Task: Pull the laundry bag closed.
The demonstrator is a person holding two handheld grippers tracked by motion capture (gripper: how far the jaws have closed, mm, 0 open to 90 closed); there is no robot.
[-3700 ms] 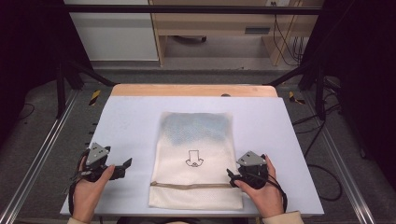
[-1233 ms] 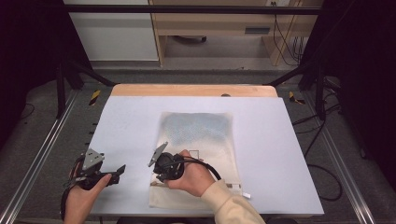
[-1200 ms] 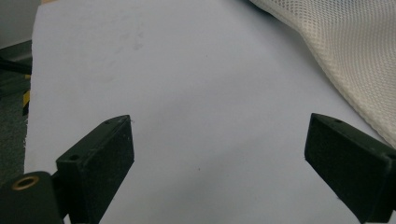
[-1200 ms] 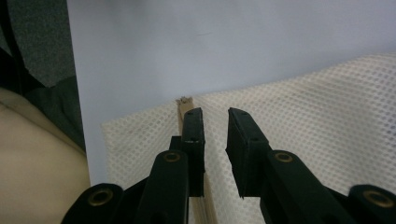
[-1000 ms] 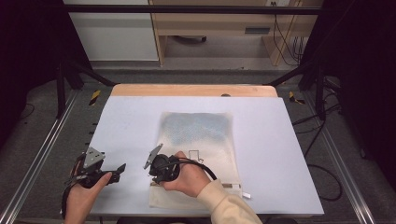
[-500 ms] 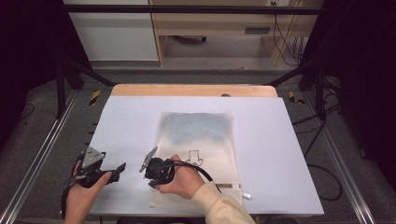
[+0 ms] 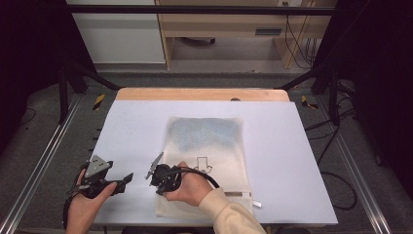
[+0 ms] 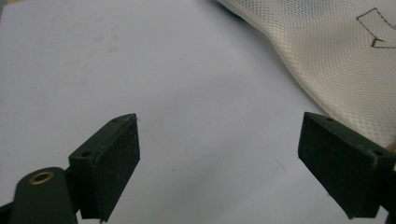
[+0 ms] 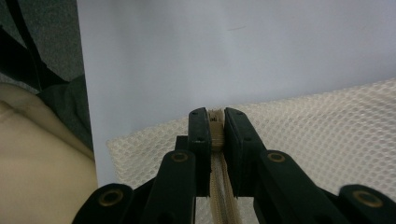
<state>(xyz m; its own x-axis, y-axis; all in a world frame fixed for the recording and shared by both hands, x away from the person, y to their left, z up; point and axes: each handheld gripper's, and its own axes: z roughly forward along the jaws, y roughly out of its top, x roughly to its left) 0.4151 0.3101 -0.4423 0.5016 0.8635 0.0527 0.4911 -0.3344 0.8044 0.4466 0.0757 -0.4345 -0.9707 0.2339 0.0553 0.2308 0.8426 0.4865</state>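
Bag (image 7: 209, 151): a cream mesh bag lies flat on the table, its near edge toward the person, a dark arrow outline printed at its middle and a bluish patch at its 12 o'clock end.
Zip (image 9: 218, 177): a tan zip runs along the bag's near edge; in the right gripper view its end sits near the bag's corner, close to the table's edge.
Right gripper (image 7: 163, 178): at the bag's 8 o'clock corner, with the right hand (image 7: 187, 187) reaching across over the near edge; its jaws have just been closing and now clench the end of the zip, the tan piece pinched between the black pads (image 9: 200, 135).
Left gripper (image 7: 114, 181): at 9 o'clock from the bag, apart from it, on bare table; its jaws stand wide and released, nothing between them, with the mesh lying just past the right-hand jaw in the left gripper view.
Left hand (image 7: 87, 204): at the table's near left corner.
Table (image 7: 292, 161): white top, wooden strip at 12 o'clock.
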